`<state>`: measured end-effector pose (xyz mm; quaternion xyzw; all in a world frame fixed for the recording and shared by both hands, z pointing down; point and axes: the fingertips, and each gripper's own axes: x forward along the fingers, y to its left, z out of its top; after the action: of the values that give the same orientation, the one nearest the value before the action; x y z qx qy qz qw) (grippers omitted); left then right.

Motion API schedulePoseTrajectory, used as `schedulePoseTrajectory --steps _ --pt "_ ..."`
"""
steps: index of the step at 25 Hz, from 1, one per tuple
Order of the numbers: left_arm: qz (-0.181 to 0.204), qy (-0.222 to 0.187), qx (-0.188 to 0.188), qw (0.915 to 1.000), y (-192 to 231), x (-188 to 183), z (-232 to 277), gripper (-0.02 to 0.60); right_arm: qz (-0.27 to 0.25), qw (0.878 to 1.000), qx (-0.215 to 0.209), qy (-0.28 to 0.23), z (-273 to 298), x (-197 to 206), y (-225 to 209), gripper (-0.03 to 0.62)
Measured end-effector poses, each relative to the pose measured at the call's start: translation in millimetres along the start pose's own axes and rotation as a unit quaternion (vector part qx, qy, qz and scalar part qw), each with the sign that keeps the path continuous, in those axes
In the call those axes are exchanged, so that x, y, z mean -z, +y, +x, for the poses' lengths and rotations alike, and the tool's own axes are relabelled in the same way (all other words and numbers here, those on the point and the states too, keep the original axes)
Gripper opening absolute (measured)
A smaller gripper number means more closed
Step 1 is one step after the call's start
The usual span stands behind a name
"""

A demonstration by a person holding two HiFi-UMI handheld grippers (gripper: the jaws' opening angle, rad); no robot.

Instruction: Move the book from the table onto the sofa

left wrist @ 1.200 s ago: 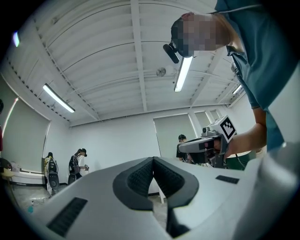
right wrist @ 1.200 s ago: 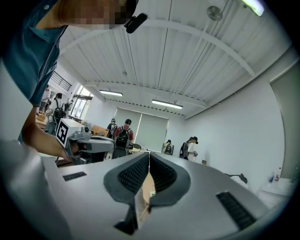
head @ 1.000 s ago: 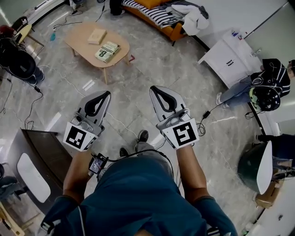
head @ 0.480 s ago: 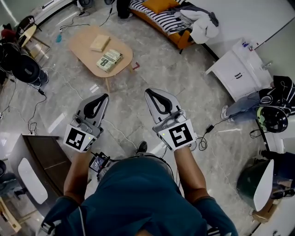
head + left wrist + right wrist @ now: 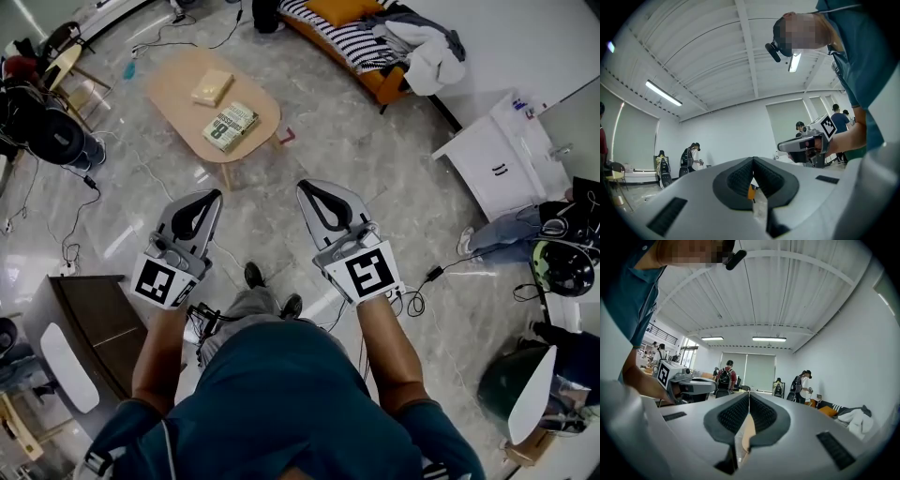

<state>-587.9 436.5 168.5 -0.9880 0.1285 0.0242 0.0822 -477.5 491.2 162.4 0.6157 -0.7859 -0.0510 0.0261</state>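
Head view: left fingers [image 5: 212, 200] and right fingers [image 5: 310, 191] fully closed, empty; book [image 5: 232, 126] on counter [image 5: 178, 89], well ahead of both.

Two books [image 5: 231, 126] [image 5: 212, 87], one table [image 5: 174, 90], one sofa [image 5: 371, 80], two tongs [image 5: 216, 195] [image 5: 306, 187]

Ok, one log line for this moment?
phase: pre-grasp | book: on table | left hand-held gripper: shut, empty | right hand-held gripper: shut, empty
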Motion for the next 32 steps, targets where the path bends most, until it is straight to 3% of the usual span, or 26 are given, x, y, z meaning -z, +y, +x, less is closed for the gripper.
schedulePoseTrajectory --steps 16,24,32 --pt "-0.030 -0.009 0.027 0.9991 148 51 50 0.003 -0.010 0.999 0.033 0.021 149 20 -48 0.015" --pt "-0.037 -0.015 0.006 0.9992 195 61 79 0.003 -0.012 0.999 0.020 0.033 199 29 -77 0.015" --pt "-0.036 0.010 -0.033 0.9988 234 85 121 0.003 0.007 0.999 -0.013 0.029 247 53 -125 0.014"
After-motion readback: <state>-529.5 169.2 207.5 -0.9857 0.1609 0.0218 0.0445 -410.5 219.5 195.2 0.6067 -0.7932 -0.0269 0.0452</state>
